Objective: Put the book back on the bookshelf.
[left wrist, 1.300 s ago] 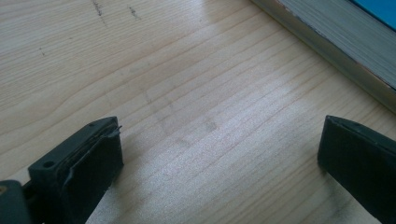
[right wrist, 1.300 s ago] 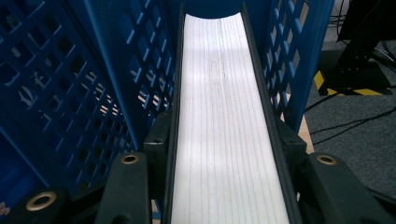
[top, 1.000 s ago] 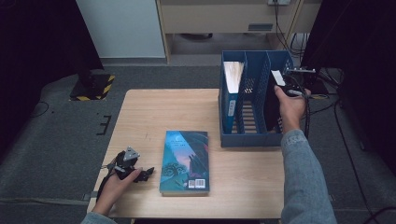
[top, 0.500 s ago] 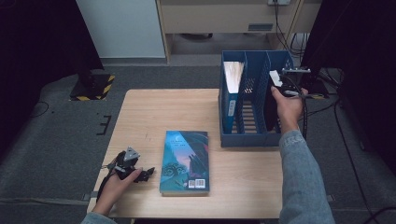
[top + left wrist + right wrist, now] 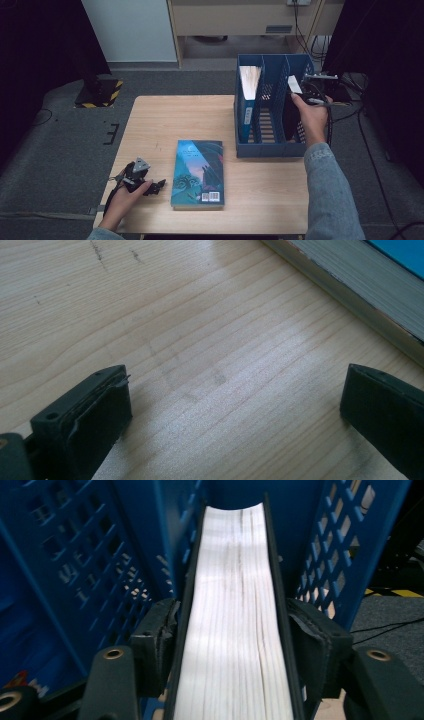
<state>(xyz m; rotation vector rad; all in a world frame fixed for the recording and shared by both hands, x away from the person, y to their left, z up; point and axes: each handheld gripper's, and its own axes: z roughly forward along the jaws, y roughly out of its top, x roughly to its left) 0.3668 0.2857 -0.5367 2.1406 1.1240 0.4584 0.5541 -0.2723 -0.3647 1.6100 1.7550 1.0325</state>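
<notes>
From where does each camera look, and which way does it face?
High view: above the table, facing forward and down; both forearms, left gripper.
Left gripper view: on that gripper, facing the tabletop past open jaws.
Right gripper view: on the right gripper, facing into the blue rack.
Shared: lying book; black book.

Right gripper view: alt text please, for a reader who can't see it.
A black-covered book stands page-edge up in a slot of a blue lattice file rack, between the right gripper's jaws, which have just been opening. Grey floor shows past the rack.
</notes>
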